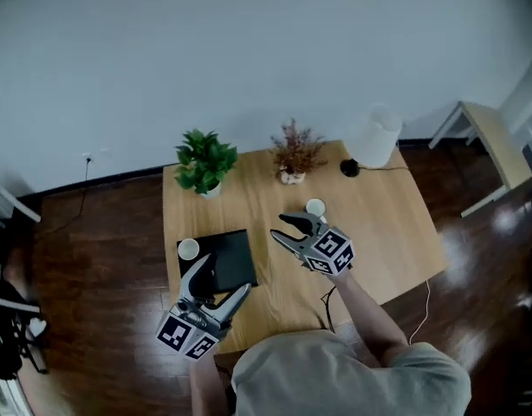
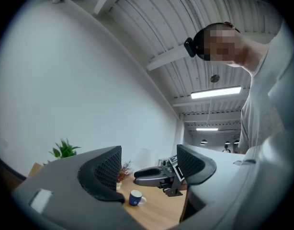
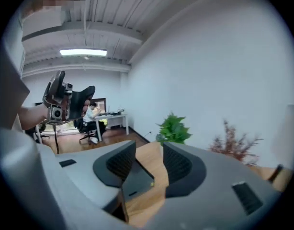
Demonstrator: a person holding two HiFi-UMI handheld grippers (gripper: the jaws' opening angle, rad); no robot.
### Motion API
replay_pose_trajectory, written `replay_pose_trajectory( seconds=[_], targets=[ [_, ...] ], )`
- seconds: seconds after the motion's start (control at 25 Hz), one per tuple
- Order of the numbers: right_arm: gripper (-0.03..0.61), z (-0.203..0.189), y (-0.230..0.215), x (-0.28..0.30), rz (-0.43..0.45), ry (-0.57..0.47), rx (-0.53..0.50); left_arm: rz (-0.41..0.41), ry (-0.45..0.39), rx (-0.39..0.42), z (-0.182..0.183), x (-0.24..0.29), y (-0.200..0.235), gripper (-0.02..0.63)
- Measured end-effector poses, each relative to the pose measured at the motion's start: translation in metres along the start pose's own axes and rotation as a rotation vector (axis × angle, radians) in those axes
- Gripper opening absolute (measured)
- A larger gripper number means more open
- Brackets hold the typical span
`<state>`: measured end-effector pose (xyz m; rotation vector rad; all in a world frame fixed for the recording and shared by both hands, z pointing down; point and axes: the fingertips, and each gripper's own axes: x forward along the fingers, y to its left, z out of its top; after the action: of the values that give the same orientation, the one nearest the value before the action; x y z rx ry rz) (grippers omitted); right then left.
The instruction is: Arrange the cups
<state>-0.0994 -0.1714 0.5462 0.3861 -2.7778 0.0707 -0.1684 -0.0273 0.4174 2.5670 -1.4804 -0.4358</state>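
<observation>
The right gripper (image 1: pixel 283 228) is hanging above the middle of the wooden table (image 1: pixel 387 232). Its jaws are standing partly apart and are gripping nothing; in its own view only the black mat (image 1: pixel 233 256) and bare wood are showing through the gap. The left gripper (image 1: pixel 223 277) is hovering over the near edge of that mat, with its jaws wider apart and also empty.

The blue cup (image 1: pixel 315 207) is standing upright just beside the right gripper, on the far side of it. The jaws are pointing leftward past the cup, not at it, so I am judging that this gripper must turn toward the far side before it can close on the cup. The right hand is clearly the nearer one.

The white cup (image 1: pixel 188 249) is sitting at the left edge of the mat, near the left gripper's outer jaw tip and well apart from the blue cup.

Behind the blue cup the dried plant (image 1: pixel 294 152) is standing near, then the green potted plant (image 1: pixel 205 161) and the white lamp (image 1: pixel 377 135) farther off. Nothing is lying between either gripper and its nearer cup.
</observation>
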Motion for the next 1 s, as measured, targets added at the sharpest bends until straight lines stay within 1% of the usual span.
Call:
replay_pose_trajectory(
  seconds=[0.08, 0.2, 0.28, 0.36, 0.52, 0.68, 0.84, 1.0],
  targets=[
    [0.172, -0.009, -0.039, -0.044, -0.117, -0.003, 0.011, -0.066, 0.02, 0.009, -0.006, 0.034, -0.014, 0.347],
    [0.175, -0.039, -0.087, -0.109, -0.284, 0.01, 0.06, -0.166, 0.07, 0.008, -0.022, 0.081, -0.039, 0.347],
    [0.176, -0.06, -0.108, -0.14, -0.362, 0.02, 0.099, -0.219, 0.096, 0.003, -0.032, 0.105, -0.053, 0.347],
    [0.177, -0.081, -0.121, -0.157, -0.408, 0.034, 0.131, -0.258, 0.12, 0.0, -0.039, 0.124, -0.065, 0.347],
    [0.178, -0.117, -0.13, -0.165, -0.437, 0.07, 0.182, -0.306, 0.173, 0.0, -0.053, 0.151, -0.083, 0.347],
    [0.216, -0.146, -0.135, -0.153, -0.439, 0.127, 0.205, -0.322, 0.212, -0.004, -0.061, 0.163, -0.091, 0.347],
    [0.221, -0.185, -0.145, -0.124, -0.415, 0.246, 0.214, -0.325, 0.249, -0.005, -0.071, 0.166, -0.095, 0.347],
    [0.221, -0.22, -0.159, -0.081, -0.371, 0.38, 0.209, -0.302, 0.256, -0.006, -0.072, 0.163, -0.09, 0.347]
  ],
)
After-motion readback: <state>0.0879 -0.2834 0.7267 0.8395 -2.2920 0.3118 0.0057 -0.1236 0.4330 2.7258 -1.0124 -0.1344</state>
